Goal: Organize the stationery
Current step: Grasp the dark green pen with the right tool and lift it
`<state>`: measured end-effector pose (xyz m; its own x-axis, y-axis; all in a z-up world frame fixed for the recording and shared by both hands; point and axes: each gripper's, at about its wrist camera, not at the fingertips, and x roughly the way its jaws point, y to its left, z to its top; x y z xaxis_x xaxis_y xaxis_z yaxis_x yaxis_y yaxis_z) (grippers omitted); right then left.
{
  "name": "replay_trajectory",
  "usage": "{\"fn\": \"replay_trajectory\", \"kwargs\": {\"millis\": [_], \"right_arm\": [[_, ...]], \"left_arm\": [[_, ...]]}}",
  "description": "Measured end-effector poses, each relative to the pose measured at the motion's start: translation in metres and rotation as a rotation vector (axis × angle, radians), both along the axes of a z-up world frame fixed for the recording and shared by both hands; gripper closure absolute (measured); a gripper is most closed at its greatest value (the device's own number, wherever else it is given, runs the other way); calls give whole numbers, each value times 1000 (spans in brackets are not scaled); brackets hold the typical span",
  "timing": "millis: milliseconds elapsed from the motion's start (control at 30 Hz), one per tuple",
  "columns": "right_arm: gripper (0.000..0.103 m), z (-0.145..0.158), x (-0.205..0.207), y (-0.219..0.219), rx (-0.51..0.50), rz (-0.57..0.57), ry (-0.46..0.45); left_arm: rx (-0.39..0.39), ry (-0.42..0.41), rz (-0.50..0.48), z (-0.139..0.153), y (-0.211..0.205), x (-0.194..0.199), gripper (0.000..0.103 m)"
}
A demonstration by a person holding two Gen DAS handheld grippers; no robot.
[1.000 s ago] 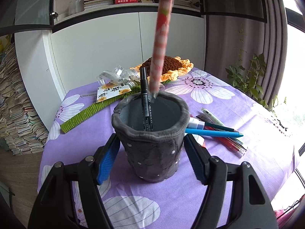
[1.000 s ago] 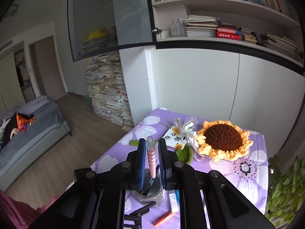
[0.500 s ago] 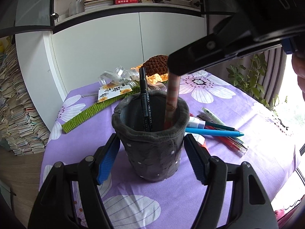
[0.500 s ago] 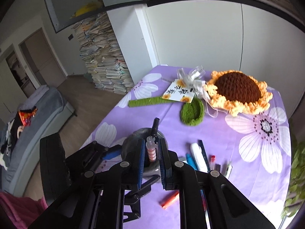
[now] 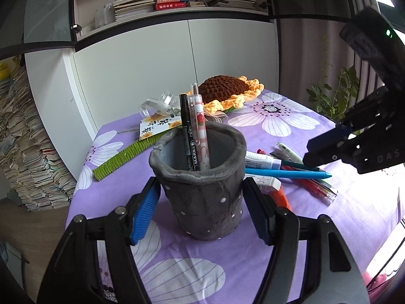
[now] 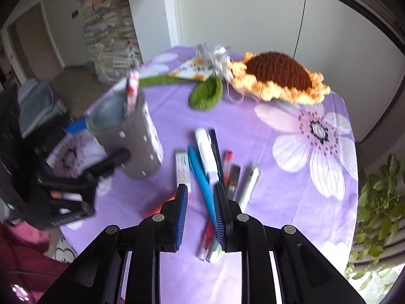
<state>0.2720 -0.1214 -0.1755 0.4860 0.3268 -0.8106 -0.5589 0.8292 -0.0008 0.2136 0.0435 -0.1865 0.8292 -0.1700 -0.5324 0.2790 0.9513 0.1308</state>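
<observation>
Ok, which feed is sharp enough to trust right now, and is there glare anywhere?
Left wrist view is sharp: the marker in the grey holder reads clearly, though window light blows out its right edge. Right wrist view is motion-blurred; the loose pens look smeared.

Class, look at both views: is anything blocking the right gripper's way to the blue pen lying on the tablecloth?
Nothing visible does. The right gripper is open and empty above the blue pen, which lies on top of the pile beside the white correction tape.
</observation>
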Motion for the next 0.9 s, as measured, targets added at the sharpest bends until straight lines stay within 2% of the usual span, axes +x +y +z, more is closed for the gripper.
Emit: {"fn": "replay_trajectory", "kwargs": {"millis": [100,267,433,533,700,800,900], "right_arm": [[83,-9,10,-11,19,-37,44],[83,-13,32,-20,24,-110,55],[83,-14,54,-5,19,-96,59],[83,-14,80,4,38,-99,87],[83,-28,120,21,-5,-102,140],[83,-32,121,29,28,-52,187],[83,-31,110,39,-14,-13,151]], "left_arm": [[-1,5,2,0,4,-2,37],[4,10,11,0,6,-5,37],[19,8,8,0,4,-4,37],[20,7,9,0,4,-4,37],[16,10,7,0,6,-4,36],[22,3,4,0,6,-4,36],[17,2,0,0,6,-5,36]]}}
